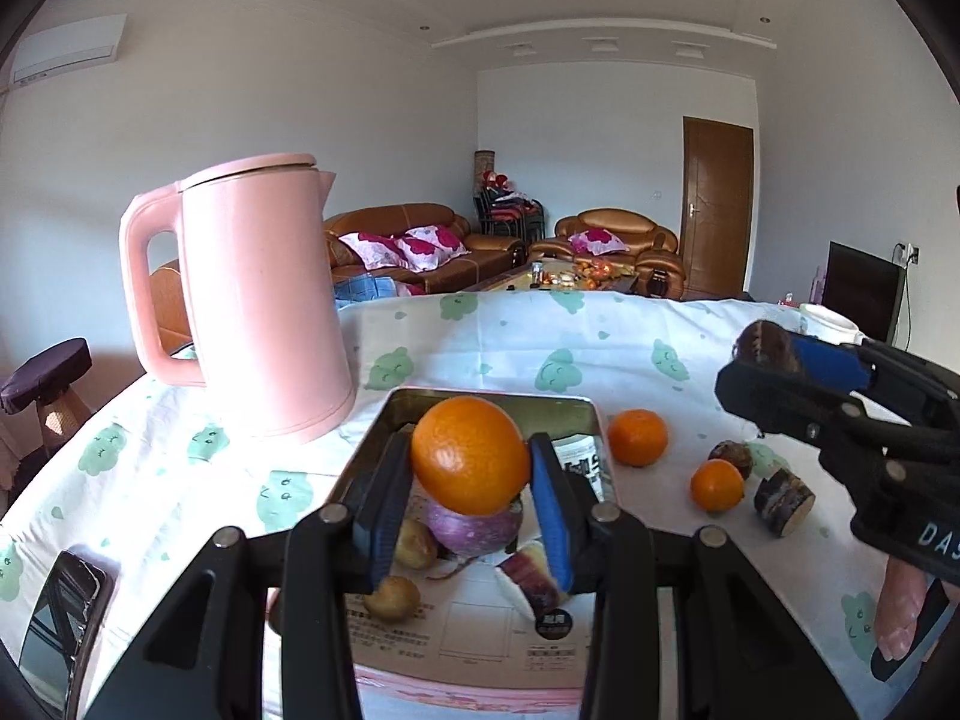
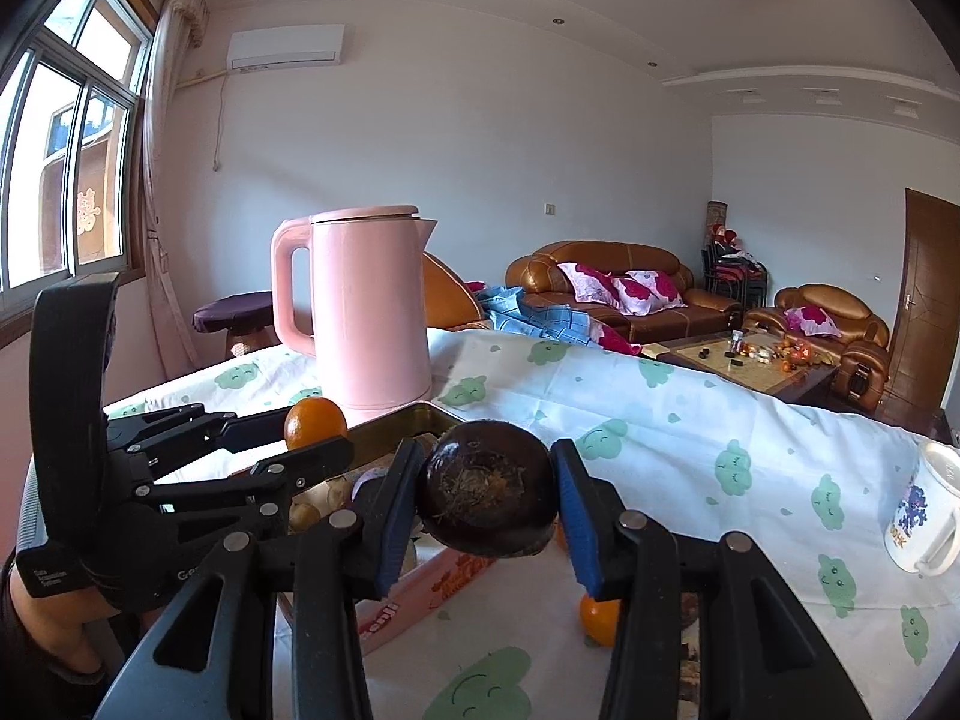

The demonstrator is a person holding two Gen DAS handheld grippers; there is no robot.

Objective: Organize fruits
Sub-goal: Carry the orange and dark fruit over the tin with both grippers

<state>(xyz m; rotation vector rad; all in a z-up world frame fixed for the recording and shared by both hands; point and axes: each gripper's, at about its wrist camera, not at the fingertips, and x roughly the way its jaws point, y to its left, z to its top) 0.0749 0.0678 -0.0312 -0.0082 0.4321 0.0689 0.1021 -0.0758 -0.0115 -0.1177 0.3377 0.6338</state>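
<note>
Left gripper point(image 1: 471, 492) clamps an orange point(image 1: 469, 455) over the tin tray point(image 1: 591, 414); right gripper point(image 2: 486, 504) grips a dark fruit point(image 2: 487, 489) — next, judged: release both inside.

A pink kettle point(image 1: 252, 294) stands on the patterned tablecloth point(image 1: 600, 348), near a mug point(image 2: 921, 516).

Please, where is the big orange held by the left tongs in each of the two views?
Left wrist view: the orange sits at the lower centre, clamped in the left tongs.
Right wrist view: it is left of centre, below the kettle.
Shared landmark: the pink kettle.
</note>
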